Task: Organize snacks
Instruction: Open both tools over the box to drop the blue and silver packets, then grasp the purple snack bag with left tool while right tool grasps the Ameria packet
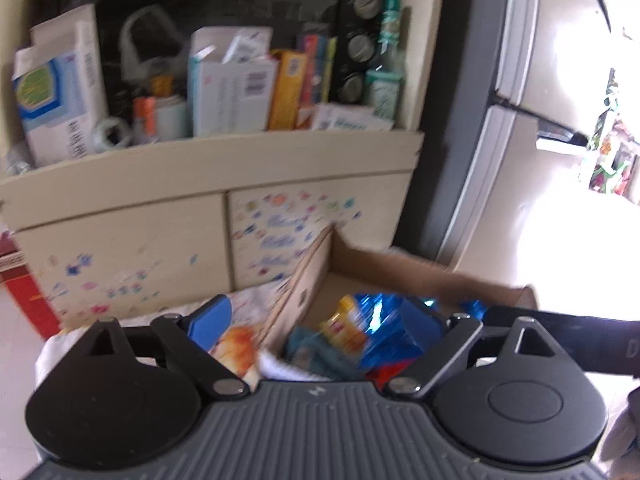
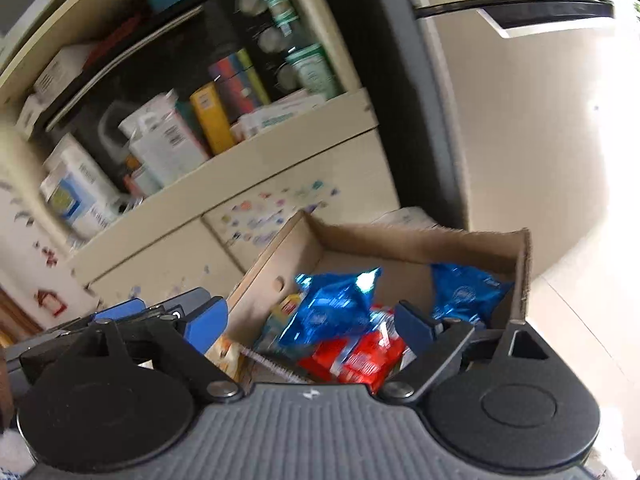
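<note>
Snack packets, blue (image 2: 334, 308) and red (image 2: 360, 360), lie in an open cardboard box (image 2: 420, 240) on the floor before a cream cabinet (image 2: 280, 160). Above the box, the right gripper (image 2: 310, 324) and left gripper (image 1: 320, 320) both stand spread wide, pinching nothing.

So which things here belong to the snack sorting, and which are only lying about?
Job:
- cardboard box
- blue packets
- red packet
- yellow packet

Lying about:
- shelf boxes
- oven
- green bottle
- fridge
</note>
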